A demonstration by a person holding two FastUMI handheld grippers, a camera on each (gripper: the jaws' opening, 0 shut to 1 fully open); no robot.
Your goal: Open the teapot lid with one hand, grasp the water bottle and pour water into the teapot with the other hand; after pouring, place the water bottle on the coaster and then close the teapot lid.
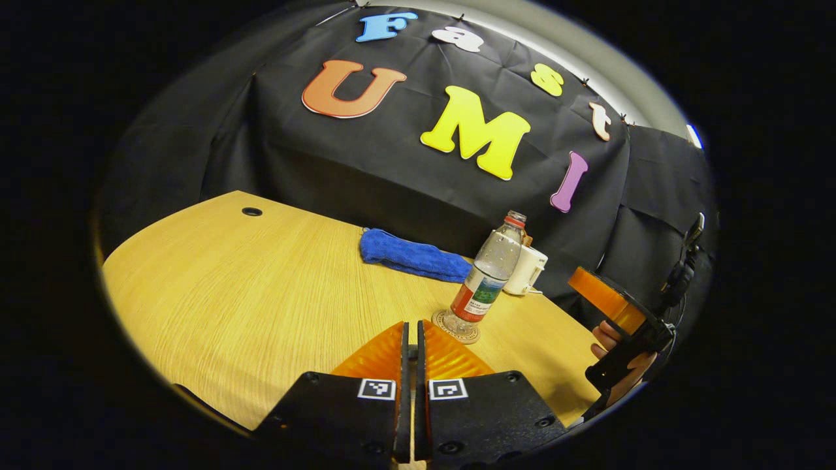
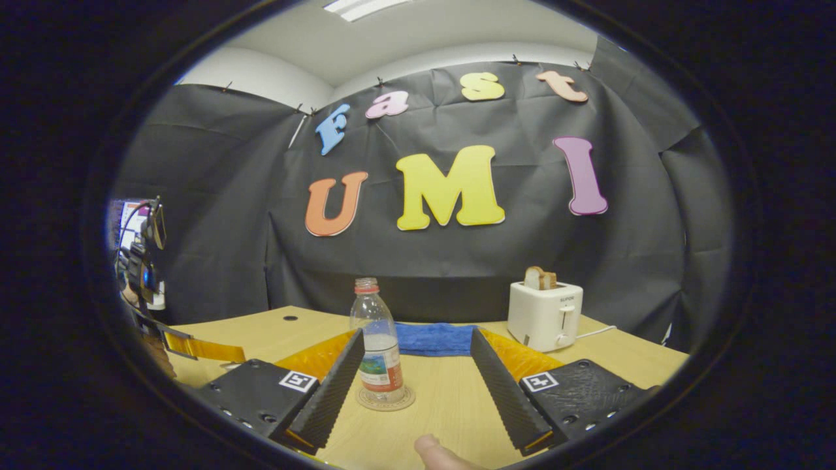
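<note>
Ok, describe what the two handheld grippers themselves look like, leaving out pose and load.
The left gripper has two ribbed wedge-shaped fingers on black textured plastic blocks with screw holes, each block carrying a small square black-and-white marker. The right gripper is built the same way: long ridged fingers, black blocks, one square marker on each. In the left gripper view it is seen from the side, with a black handle.

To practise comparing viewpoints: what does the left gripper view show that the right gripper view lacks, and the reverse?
Left gripper view: the left claw, shut, up close. Right gripper view: the right claw, open, a ceiling light and a fingertip. Shared: the water bottle standing on the coaster, blue towel, toaster, wooden table.
</note>
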